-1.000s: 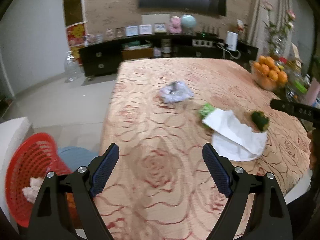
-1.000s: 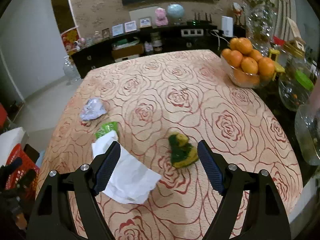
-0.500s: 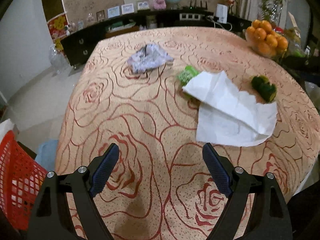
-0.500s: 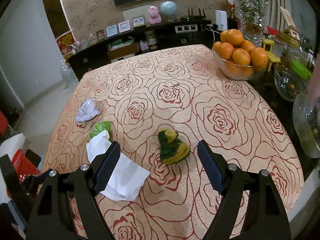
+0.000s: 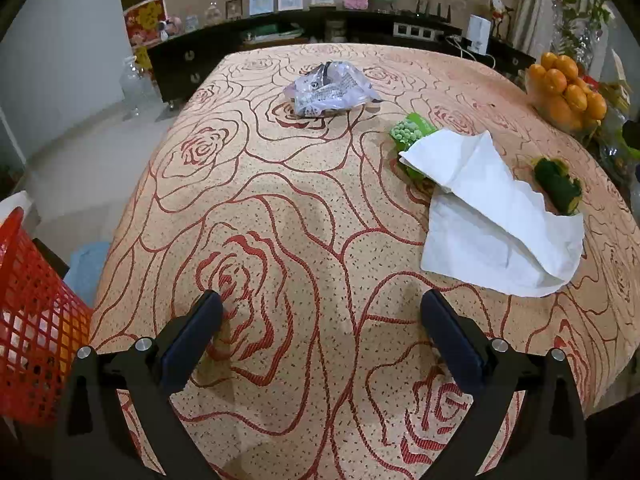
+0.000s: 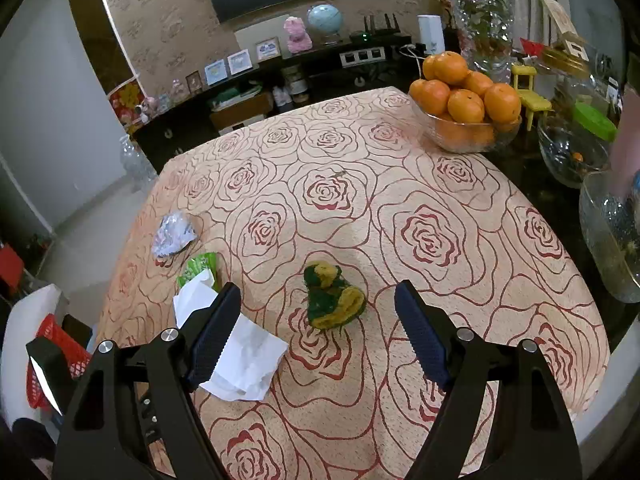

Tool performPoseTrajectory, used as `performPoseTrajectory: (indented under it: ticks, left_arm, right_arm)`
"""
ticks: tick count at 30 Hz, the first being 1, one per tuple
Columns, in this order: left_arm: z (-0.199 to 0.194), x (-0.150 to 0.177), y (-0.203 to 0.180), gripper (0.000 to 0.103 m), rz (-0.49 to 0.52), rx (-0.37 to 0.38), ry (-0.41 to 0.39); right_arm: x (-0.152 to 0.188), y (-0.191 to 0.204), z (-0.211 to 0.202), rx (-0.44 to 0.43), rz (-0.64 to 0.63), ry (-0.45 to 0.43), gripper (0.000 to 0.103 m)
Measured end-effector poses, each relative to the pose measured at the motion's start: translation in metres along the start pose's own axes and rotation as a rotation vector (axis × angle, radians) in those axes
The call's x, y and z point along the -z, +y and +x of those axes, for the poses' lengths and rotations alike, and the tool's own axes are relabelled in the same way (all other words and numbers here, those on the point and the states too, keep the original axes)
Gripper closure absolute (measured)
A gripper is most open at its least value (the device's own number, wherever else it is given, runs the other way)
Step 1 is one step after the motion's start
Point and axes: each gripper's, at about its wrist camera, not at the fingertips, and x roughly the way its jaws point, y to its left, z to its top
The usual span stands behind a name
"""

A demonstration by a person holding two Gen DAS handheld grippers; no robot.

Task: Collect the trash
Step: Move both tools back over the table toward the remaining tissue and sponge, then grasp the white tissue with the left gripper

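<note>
Nearest us, our left gripper (image 5: 320, 314) hangs over bare rose-patterned tablecloth (image 5: 280, 208), its jaws opening with nothing between them. Our right gripper (image 6: 318, 306) has its jaws spread apart too, holding nothing; the crumpled green-and-yellow wrapper (image 6: 332, 298) lies on the cloth just beyond the tips, between them in the right wrist view.

The red plastic mesh basket (image 5: 28, 344) stands off the table's left edge, cut by the frame, and we cannot make out what is inside.

Further on, the rumpled white paper tissue (image 5: 496, 224) covers part of a green printed packet (image 5: 412, 132); only its dotted end shows and no name can be read. Well beyond sits the crumpled grey-lilac plastic wrapper (image 5: 330, 90), carrying dark print too small and creased to read.

At the far right a glass bowl of oranges (image 6: 466, 114) stands on the table's edge. The framed cards (image 6: 240, 62) on the dark sideboard are too small to read.
</note>
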Motion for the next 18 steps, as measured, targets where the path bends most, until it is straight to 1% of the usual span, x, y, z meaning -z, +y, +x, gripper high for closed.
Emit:
performPoseTrajectory:
  ticks: [3,4,6,7,10,11,13,16,18]
  left_arm:
    - [0.000,-0.002,-0.001,0.008,0.010,0.017,0.026]
    - [-0.003,-0.004,-0.003,0.008,0.021,0.049,0.025]
    - [-0.015,-0.010,-0.007,0.008,0.031,0.073,-0.029]
    - [-0.024,-0.015,-0.012,0.008,0.041,0.098,-0.070]
    - [-0.036,-0.029,-0.028,0.008,0.066,0.164,-0.109]
    - [-0.035,-0.035,-0.039,0.008,0.080,0.187,-0.113]
    - [-0.028,-0.042,-0.058,0.008,0.123,0.201,-0.102]
    - [-0.011,-0.042,-0.087,0.008,0.212,0.187,-0.084]
    - [-0.001,-0.040,-0.099,0.008,0.241,0.182,-0.069]
  right_arm:
    - [0.000,-0.003,-0.001,-0.004,0.009,-0.002,0.026]
    - [-0.001,-0.005,-0.003,-0.007,0.017,-0.005,0.026]
    - [-0.003,-0.009,-0.006,-0.010,0.034,-0.012,0.026]
    - [-0.003,-0.010,-0.007,-0.011,0.042,-0.014,0.026]
    - [-0.006,-0.016,-0.010,-0.016,0.062,-0.020,0.026]
    - [-0.006,-0.017,-0.011,-0.016,0.067,-0.021,0.026]
    - [-0.006,-0.019,-0.010,-0.016,0.075,-0.017,0.026]
    - [-0.006,-0.024,-0.009,-0.016,0.088,-0.011,0.026]
    - [-0.006,-0.027,-0.008,-0.016,0.097,-0.007,0.026]
